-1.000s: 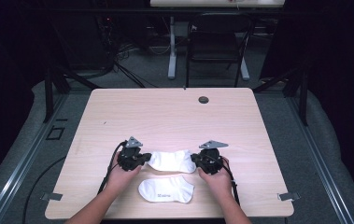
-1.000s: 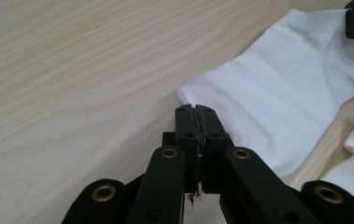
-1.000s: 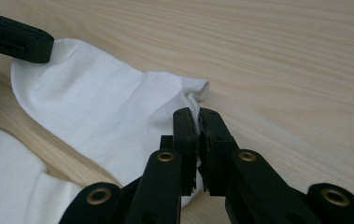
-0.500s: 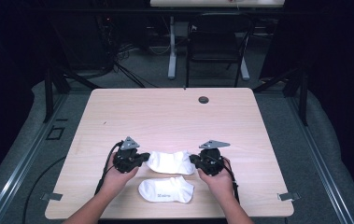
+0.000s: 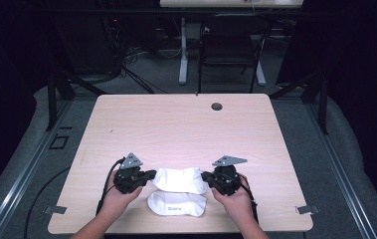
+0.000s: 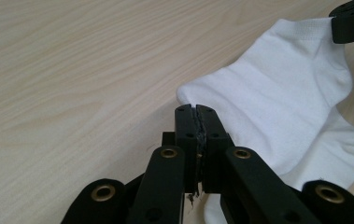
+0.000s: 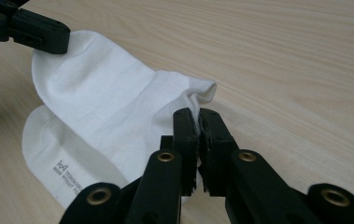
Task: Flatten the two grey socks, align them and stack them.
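Two white socks are on the wooden table. Both grippers hold the upper sock stretched between them, a little off the table. My left gripper is shut on one end of this sock. My right gripper is shut on the bunched other end. The lower sock lies flat near the front edge, with small grey print on it, and the held sock partly overlaps it. Each gripper view catches the opposite gripper's jaws on the sock's far end.
A round cable hole sits near the table's far edge. A chair and desk legs stand on the floor behind the table. Clamps mark the front corners. The wide table top beyond the socks is bare wood.
Both hands have drawn back toward the front edge and risen slightly, carrying the upper sock with them; it now overlaps the lower sock more. The lower sock has stayed put.
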### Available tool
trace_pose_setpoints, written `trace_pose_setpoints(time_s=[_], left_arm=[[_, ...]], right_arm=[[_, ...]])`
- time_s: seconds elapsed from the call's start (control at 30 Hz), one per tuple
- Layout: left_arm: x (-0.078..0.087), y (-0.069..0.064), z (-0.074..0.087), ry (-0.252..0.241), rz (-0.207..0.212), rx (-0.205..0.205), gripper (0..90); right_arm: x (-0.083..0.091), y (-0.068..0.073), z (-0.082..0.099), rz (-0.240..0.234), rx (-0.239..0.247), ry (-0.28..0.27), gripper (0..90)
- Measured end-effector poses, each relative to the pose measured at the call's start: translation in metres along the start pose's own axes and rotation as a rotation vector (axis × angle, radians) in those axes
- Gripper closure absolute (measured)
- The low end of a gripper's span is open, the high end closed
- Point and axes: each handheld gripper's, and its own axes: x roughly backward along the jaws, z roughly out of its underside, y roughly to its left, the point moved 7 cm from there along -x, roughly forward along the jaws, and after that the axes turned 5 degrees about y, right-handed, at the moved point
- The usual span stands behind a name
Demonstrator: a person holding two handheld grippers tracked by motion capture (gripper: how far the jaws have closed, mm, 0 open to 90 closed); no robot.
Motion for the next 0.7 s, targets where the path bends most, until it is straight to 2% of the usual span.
trace_pose_setpoints(time_s=[0.27,0.47,0.5,0.7], left_arm=[[0.012,-0.009,0.010,-0.001,0.007,0.001,88.8],[0.020,-0.019,0.019,0.017,0.005,-0.034,88.8],[0.021,-0.024,0.022,0.018,0.010,-0.025,88.8],[0.024,-0.027,0.027,0.005,0.005,-0.024,88.8]], right_arm=[[0.011,0.011,0.009,-0.016,0.011,0.005,86.2],[0.018,0.019,0.018,-0.020,0.020,0.016,86.2],[0.019,0.023,0.020,-0.023,0.026,0.017,86.2],[0.023,0.028,0.024,-0.016,0.036,0.014,86.2]])
